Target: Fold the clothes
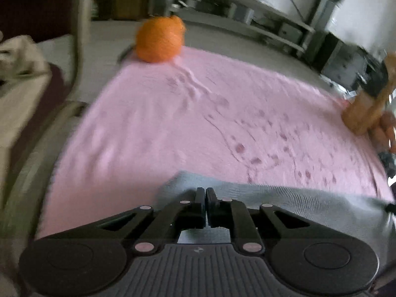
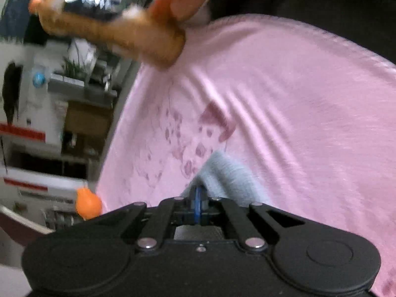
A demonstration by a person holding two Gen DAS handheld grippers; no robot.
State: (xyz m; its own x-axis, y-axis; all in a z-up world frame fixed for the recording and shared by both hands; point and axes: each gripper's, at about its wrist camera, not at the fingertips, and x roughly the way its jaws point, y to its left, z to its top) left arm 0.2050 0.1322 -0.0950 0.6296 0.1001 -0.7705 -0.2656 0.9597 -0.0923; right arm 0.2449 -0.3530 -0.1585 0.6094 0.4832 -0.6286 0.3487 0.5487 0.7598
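A grey ribbed cloth (image 1: 284,198) lies along the near edge of a pink flowered sheet (image 1: 173,123). My left gripper (image 1: 206,193) sits at the cloth's left end. Its jaws are drawn almost together, and the fabric bunches around the tips. In the right wrist view the same grey cloth (image 2: 230,173) rises in a small peak into my right gripper (image 2: 200,190), which is pinched shut on it over the pink sheet (image 2: 297,123). What lies under both grippers is hidden.
An orange round object (image 1: 159,39) rests at the sheet's far corner, and it shows as the orange round object (image 2: 87,205) at the left. The other hand's tan tool (image 1: 363,109) is at the right, blurred. Metal shelving (image 1: 272,24) stands behind. A beige cloth (image 1: 19,57) lies far left.
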